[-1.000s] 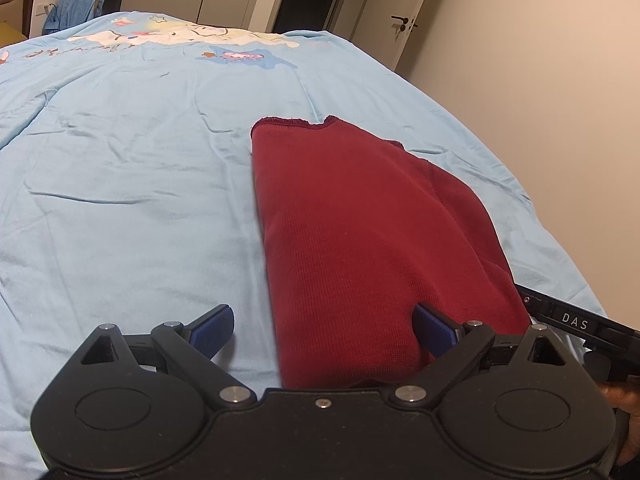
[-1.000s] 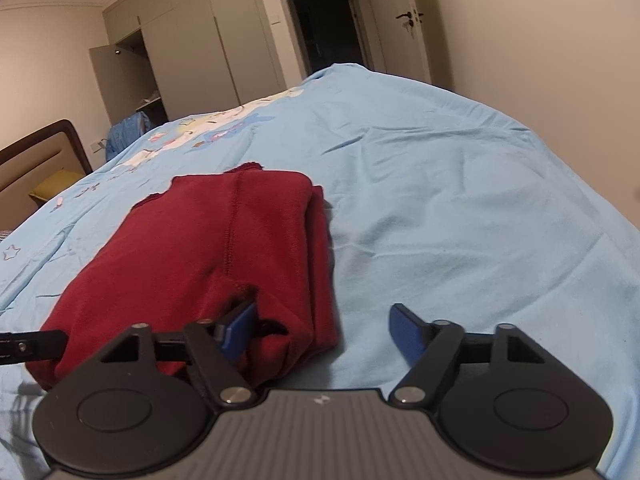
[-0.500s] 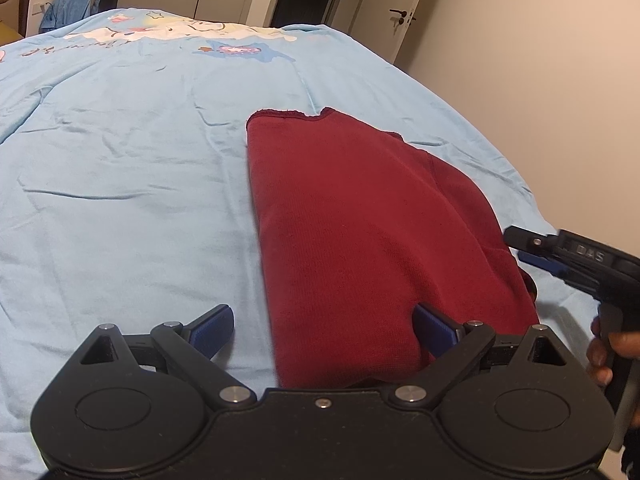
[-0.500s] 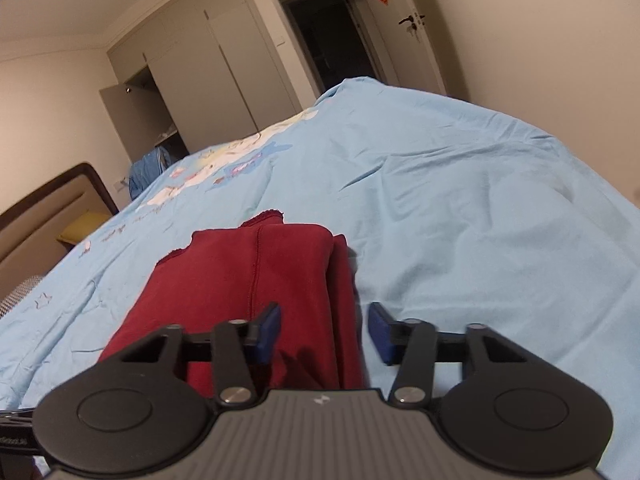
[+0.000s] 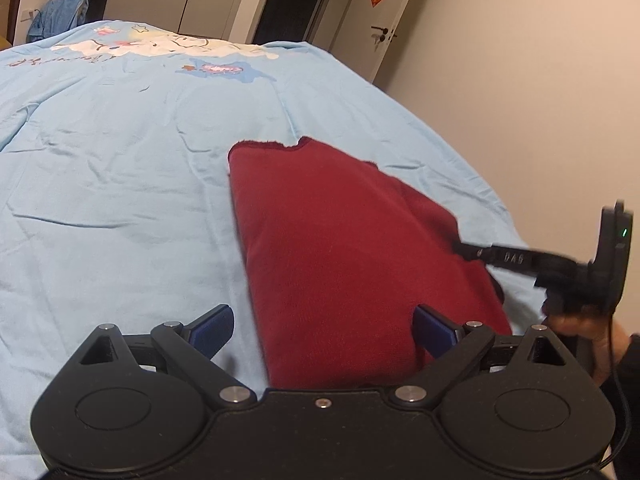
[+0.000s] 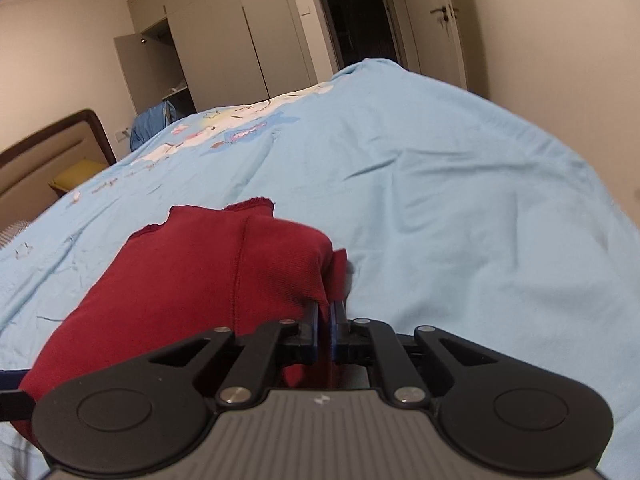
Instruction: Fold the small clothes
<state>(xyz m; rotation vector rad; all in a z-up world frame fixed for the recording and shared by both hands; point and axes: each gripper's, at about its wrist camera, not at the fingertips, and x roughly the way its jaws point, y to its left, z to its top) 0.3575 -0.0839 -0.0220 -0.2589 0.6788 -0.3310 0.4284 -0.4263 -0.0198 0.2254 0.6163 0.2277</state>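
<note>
A dark red garment (image 5: 340,248), folded into a long strip, lies on the light blue bedsheet (image 5: 100,184). My left gripper (image 5: 323,328) is open at the strip's near end; its left finger is over bare sheet and its right finger over the cloth. In the left wrist view, the right gripper (image 5: 466,247) reaches in from the right, held by a hand (image 5: 580,320), and meets the garment's right edge. In the right wrist view, my right gripper (image 6: 325,320) is shut on the right-hand fold of the garment (image 6: 192,280), with cloth pinched between the blue pads.
The bed edge and a beige wall (image 5: 520,100) run close on the right. At the far end are a cartoon print (image 5: 160,46), wardrobe doors (image 6: 240,40), a dark doorway (image 6: 352,20) and a blue clothes pile (image 5: 60,16). A headboard (image 6: 48,160) stands on the left.
My right gripper went from wide open to shut on the garment's right fold and moved forward along that edge. The left gripper stayed open at the near end.
</note>
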